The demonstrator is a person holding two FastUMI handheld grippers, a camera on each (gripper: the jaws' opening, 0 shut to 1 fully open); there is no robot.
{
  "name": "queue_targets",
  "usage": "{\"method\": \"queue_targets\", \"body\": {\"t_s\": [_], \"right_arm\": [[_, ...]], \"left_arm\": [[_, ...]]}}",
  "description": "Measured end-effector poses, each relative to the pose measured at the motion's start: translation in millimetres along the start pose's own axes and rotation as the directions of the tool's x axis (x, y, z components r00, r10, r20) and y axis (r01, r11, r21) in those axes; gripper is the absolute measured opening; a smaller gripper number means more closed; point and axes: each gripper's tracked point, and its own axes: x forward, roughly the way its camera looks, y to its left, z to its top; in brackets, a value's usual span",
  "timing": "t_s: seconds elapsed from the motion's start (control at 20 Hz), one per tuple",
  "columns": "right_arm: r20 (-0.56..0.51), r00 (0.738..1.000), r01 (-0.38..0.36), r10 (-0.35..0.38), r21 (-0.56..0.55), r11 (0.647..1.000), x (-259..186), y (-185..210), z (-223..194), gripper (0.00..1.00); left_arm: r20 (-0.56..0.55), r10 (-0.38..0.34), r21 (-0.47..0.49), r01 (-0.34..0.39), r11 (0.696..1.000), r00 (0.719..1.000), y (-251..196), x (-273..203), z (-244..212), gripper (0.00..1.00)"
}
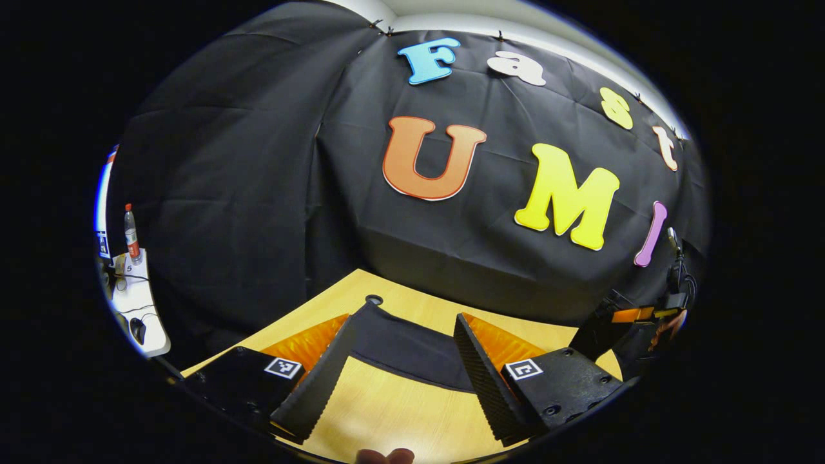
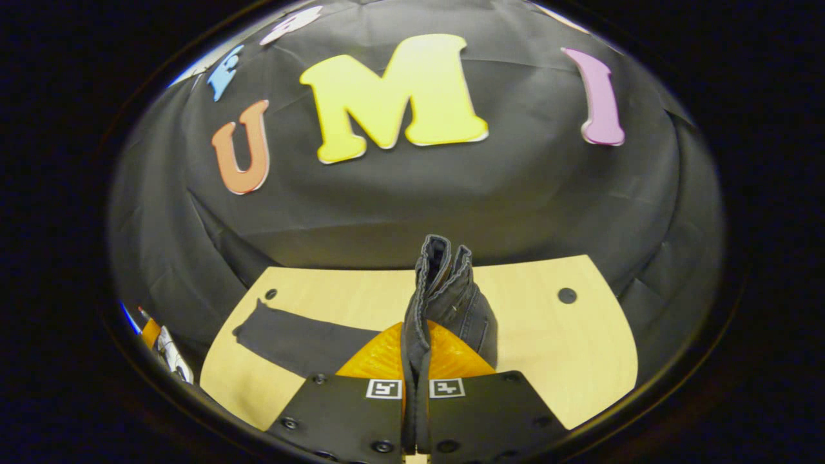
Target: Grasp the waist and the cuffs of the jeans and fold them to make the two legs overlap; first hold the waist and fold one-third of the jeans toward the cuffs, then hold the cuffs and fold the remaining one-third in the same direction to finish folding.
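Observation:
The dark jeans lie on a wooden table (image 2: pixel 580 361). My right gripper (image 2: pixel 417 361) is shut on the thick waist end (image 2: pixel 445 283), which stands bunched up between its fingers, lifted off the table. From there a leg (image 2: pixel 296 341) stretches flat to the left. In the left gripper view, my left gripper (image 1: pixel 406 320) stands open just above the table. The flat cuff end of the jeans (image 1: pixel 406 351) lies between and beyond its spread fingers, and I cannot tell whether they touch it. The right gripper (image 1: pixel 619 328) shows at the right edge of that view.
The table has round holes (image 2: pixel 567 295) near its far corners and ends at the black cloth wall. Off to the left, a white side table (image 1: pixel 138 309) carries a bottle (image 1: pixel 131 235) and cables. A fingertip (image 1: pixel 387 456) shows at the lower edge.

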Motion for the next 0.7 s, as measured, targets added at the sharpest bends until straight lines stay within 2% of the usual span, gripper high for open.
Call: {"method": "queue_targets", "body": {"t_s": [0.2, 0.5, 0.7], "right_arm": [[-0.04, 0.998, -0.057, 0.054, -0.068, 0.996, 44.4, 70.1, -25.8, 0.01], [-0.157, 0.987, -0.054, 0.021, -0.212, 0.976, 126.4, 125.8, -111.9, 0.01], [-0.191, 0.981, -0.019, -0.038, -0.291, 0.957, 167.9, 147.2, -152.1, 0.01]], "left_arm": [[-0.012, 0.012, -0.004, -0.013, 1.0, 1.0, 18.6, 0.1, -2.9, 0.99], [-0.048, 0.022, 0.008, -0.022, 1.0, 0.999, 42.7, 5.3, -14.2, 0.99], [-0.091, 0.037, -0.007, -0.037, 0.999, 0.995, 59.8, 14.0, -28.0, 0.99]]}}
